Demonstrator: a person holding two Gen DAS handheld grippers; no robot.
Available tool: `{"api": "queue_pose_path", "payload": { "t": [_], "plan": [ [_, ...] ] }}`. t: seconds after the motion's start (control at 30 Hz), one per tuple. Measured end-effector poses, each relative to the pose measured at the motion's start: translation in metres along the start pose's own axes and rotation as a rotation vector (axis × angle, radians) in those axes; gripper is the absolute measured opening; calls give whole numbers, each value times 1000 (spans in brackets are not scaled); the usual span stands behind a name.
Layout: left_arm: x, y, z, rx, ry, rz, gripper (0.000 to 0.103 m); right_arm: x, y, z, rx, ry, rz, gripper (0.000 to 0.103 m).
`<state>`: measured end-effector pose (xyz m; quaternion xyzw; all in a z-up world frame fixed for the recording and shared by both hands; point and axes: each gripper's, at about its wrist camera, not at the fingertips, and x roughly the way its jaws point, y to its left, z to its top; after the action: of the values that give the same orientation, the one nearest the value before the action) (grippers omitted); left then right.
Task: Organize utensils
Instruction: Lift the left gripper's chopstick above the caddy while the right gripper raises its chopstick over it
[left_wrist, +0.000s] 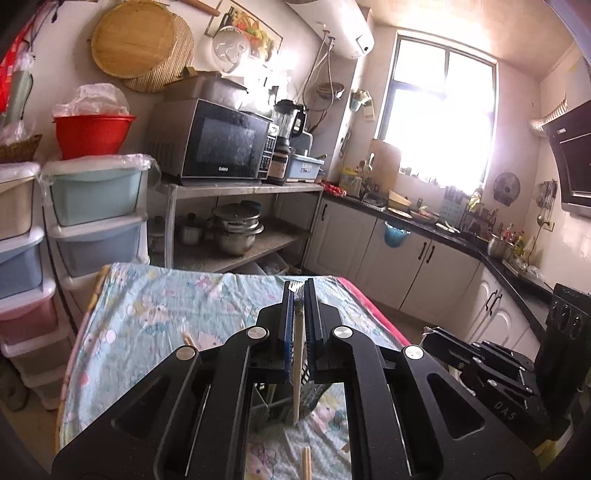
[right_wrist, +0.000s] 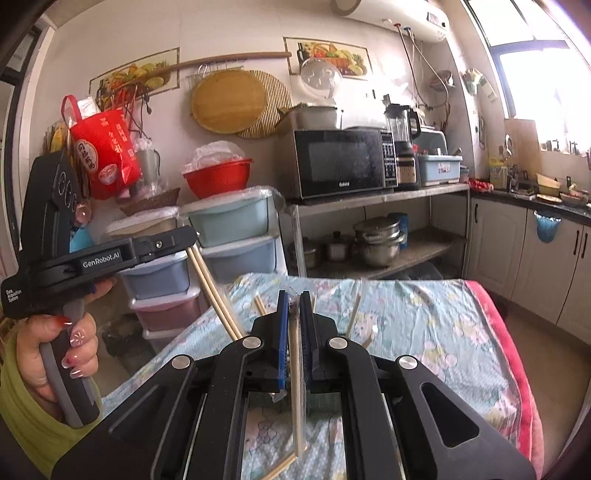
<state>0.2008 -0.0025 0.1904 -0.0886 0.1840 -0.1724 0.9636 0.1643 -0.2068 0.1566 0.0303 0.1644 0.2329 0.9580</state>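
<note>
My left gripper is shut on a pair of wooden chopsticks in a clear wrapper, held above a dark slotted utensil holder on the table. From the right wrist view the left gripper is up at the left with its chopsticks slanting down. My right gripper is shut on another wrapped pair of chopsticks. Loose chopsticks lie on the cloth in the right wrist view and in the left wrist view. The right gripper shows low at the right.
The table has a pale blue patterned cloth with a pink edge. Stacked plastic drawers stand left of it. A metal rack with a microwave and pots stands behind. Kitchen cabinets run along the right.
</note>
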Motion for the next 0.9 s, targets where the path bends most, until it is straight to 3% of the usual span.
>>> {"api": "queue_pose_path", "payload": {
  "t": [0.43, 0.9],
  "plan": [
    [-8, 26, 30, -28, -64, 44, 3, 1, 14, 59, -57, -134, -15, 6],
    [1, 59, 32, -76, -56, 78, 3, 22, 19, 97, -101, -216, -15, 6]
  ]
}}
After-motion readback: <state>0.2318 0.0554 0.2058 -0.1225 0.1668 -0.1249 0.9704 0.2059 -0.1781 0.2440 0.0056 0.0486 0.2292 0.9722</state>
